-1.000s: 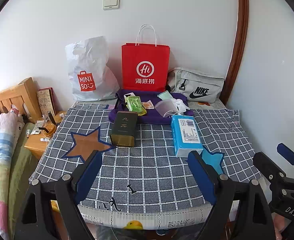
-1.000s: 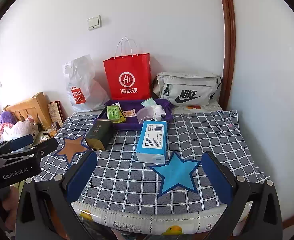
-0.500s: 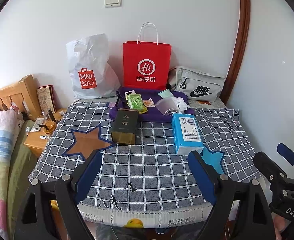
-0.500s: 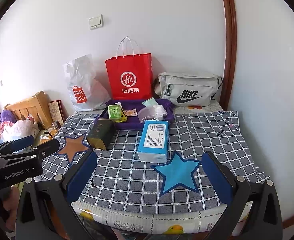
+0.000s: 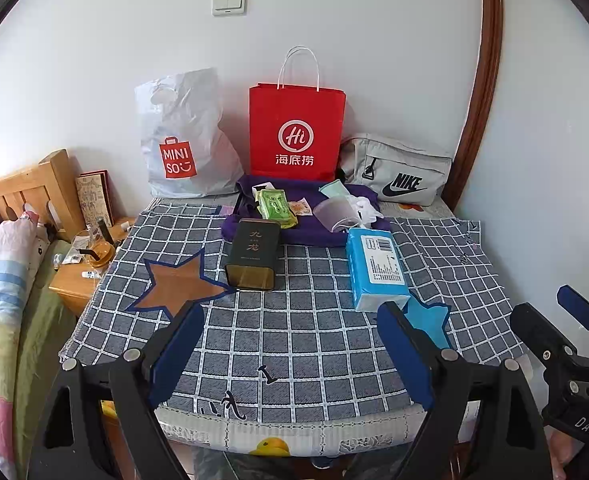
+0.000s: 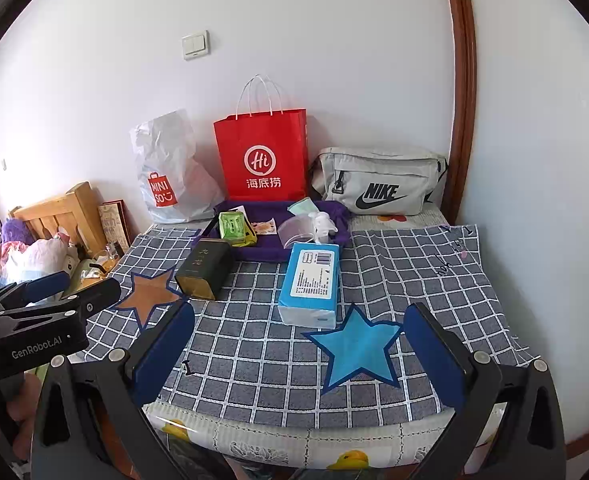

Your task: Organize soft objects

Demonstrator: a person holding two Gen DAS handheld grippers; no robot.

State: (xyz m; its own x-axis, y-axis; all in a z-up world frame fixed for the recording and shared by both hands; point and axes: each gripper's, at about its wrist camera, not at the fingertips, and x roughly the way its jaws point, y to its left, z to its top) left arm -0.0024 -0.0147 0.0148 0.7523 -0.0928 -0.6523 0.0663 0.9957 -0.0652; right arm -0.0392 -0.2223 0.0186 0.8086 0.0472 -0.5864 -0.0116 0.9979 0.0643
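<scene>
A blue tissue pack (image 5: 376, 268) (image 6: 311, 282) lies on the checked cloth, just behind a blue star patch (image 6: 356, 346). Left of it lies a dark tin box (image 5: 253, 254) (image 6: 204, 268) beside a brown star patch (image 5: 178, 284). Behind them a purple tray (image 5: 250, 190) (image 6: 264, 250) holds a green packet (image 5: 275, 204) (image 6: 234, 227), a clear tape roll (image 6: 297, 229) and white tissue. My left gripper (image 5: 290, 350) hovers open over the cloth's near edge, nothing between its fingers. My right gripper (image 6: 300, 350) is open too, over the blue star.
Against the wall stand a white Miniso bag (image 5: 182, 140), a red paper bag (image 5: 296, 134) and a grey Nike pouch (image 5: 398, 174). A wooden nightstand (image 5: 74, 280) and bedding lie at the left. The wall and a brown door frame (image 5: 478, 92) close the right side.
Both views have tilted very slightly, so the scene sits a little lower in the frame. No object on the cloth has moved and both grippers stay open.
</scene>
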